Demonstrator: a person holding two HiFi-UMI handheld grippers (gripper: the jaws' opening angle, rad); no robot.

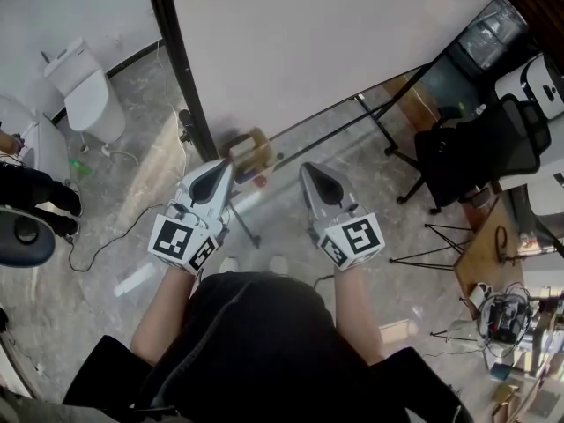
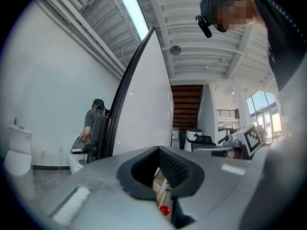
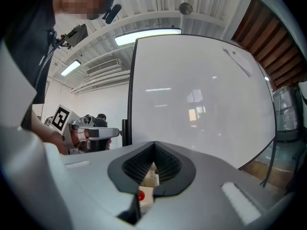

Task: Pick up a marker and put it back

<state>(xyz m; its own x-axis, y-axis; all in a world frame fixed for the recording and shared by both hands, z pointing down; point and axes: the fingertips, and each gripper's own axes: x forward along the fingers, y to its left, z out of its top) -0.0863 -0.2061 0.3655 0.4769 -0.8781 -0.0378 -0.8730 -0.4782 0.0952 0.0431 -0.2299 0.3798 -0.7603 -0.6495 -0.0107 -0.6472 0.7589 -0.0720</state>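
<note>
**Large white whiteboard on a black frame** [image 1: 335, 33]: cut off by the upper edge of the head view, so its top is unseen.

**Tan wooden box** [image 1: 251, 148] at the whiteboard's foot: near side covered by the tip of the grey left gripper [image 1: 227, 164]; contents too small to name.

**Small red round object** [image 2: 164, 210] below the whiteboard: seen only through the slot beneath each gripper's pads, also in the right gripper view [image 3: 141, 194]; mostly masked by grey housing, so its identity cannot be told.

**Person in dark clothes** [image 1: 31, 196] left of the whiteboard: cut by the head view's left edge.

**White shoes** [image 1: 231, 263] in front of the whiteboard: only the tips clear the wearer's black garment [image 1: 256, 342].
</note>
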